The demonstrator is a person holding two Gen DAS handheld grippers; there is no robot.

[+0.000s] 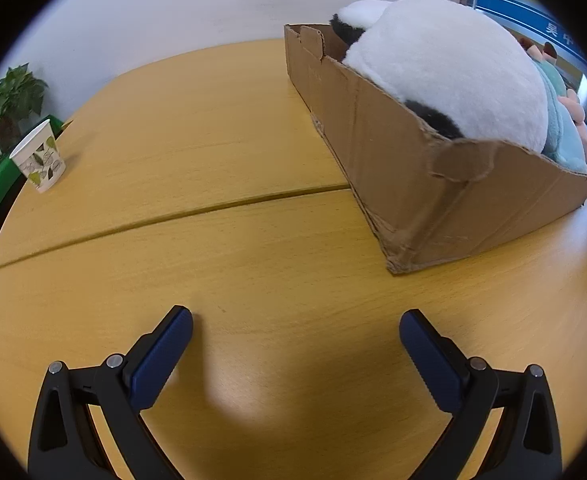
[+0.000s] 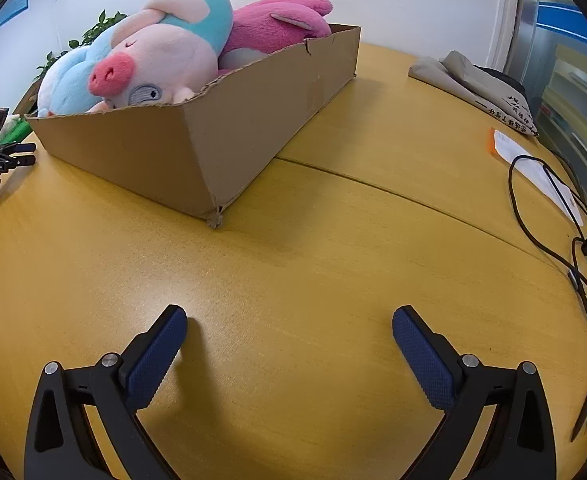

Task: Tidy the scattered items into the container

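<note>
A shallow cardboard box (image 1: 433, 168) stands on the wooden table at the right of the left wrist view, holding a large white and black plush (image 1: 453, 64). In the right wrist view the same box (image 2: 221, 136) holds a pink pig plush in light blue (image 2: 161, 60) and a bright pink plush (image 2: 277, 20). My left gripper (image 1: 295, 320) is open and empty, low over bare table in front of the box. My right gripper (image 2: 289, 318) is open and empty, also low over bare table, nearer than the box's corner.
A paper cup with a leaf print (image 1: 39, 156) stands at the table's far left, with a potted plant (image 1: 5, 104) behind it. At the right lie a folded grey cloth bag (image 2: 477, 84), papers (image 2: 533, 164) and a black cable (image 2: 565, 220). A seam (image 1: 165, 216) crosses the table.
</note>
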